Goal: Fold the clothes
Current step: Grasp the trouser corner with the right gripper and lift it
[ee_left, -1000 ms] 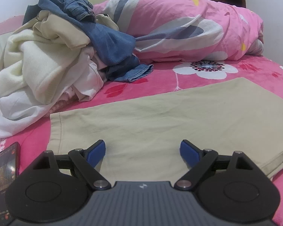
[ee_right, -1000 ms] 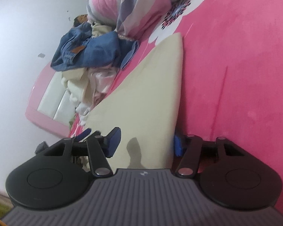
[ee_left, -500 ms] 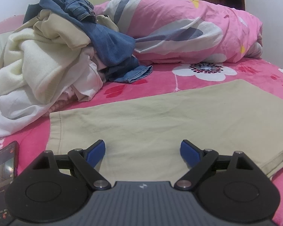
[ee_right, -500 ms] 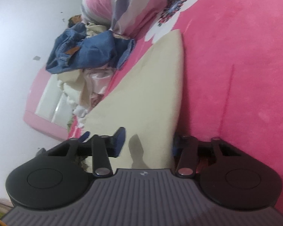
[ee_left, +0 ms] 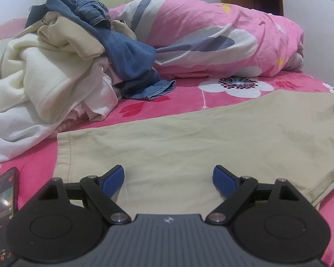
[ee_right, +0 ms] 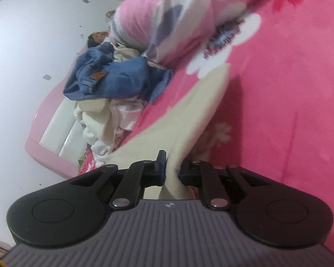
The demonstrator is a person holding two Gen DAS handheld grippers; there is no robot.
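At the far left of the bed a phone [ee_left: 2, 202] lies on the pink sheet [ee_left: 182, 104], and behind it sits a heap of clothes [ee_left: 62, 82], cream and white things with jeans [ee_left: 127, 62] on top. Next comes the piece I am working on, a beige cloth [ee_left: 189, 140] spread flat across the sheet in front of the rolled quilt [ee_left: 211, 42]. My left gripper [ee_left: 168, 176] hovers over its near edge with the fingers spread wide, holding nothing. Further right, my right gripper [ee_right: 172, 168] is pinched on the cloth's right-hand edge, which rises off the sheet between the pads.

I judge the risks lie in that one-sided hold. If I carry the raised edge across while the left end lies free, the whole cloth could drag along the sheet instead of folding, or the fold could land crooked. The pinch looks shallow, near the hem, so the fabric might slip out mid-swing. A wide sweep could also brush the heap and tumble it onto the cloth.
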